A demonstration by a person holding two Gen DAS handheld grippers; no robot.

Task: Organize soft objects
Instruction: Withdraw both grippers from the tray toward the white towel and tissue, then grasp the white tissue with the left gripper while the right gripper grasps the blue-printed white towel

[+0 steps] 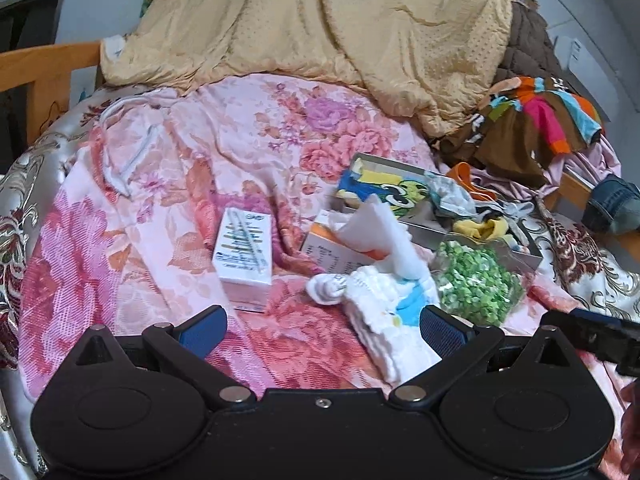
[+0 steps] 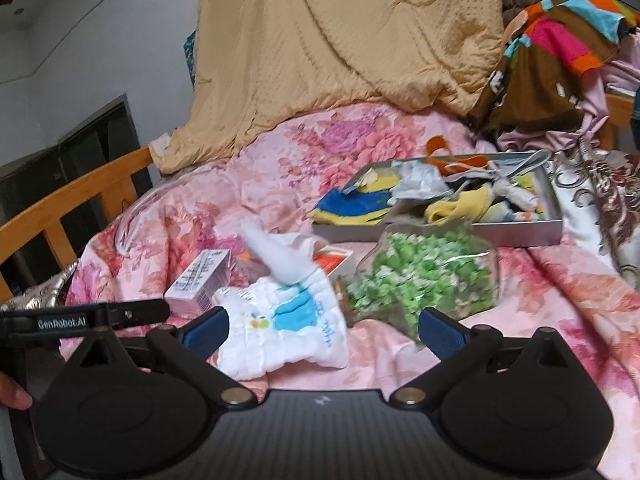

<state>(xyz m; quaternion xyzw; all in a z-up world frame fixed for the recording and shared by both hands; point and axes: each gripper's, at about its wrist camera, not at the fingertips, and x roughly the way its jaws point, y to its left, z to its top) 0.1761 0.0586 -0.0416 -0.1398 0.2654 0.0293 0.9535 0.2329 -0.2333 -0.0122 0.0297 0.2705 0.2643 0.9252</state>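
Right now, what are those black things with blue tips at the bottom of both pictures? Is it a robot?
Not a robot. A person holds a grabbing tool in each hand, and each tool has a small camera looking forward along its two fingers. One picture comes from the left gripper, the other from the right gripper. The blue tips are its fingers. Both tools are wide open and hold nothing.

They look at a bed with a pink flowery blanket. On it lie a folded white cloth with a blue picture, a clear bag of green bits, a small white box and an orange and white box partly under a white cloth. Behind them a grey tray holds colourful small cloths. A tan quilt is heaped at the back.
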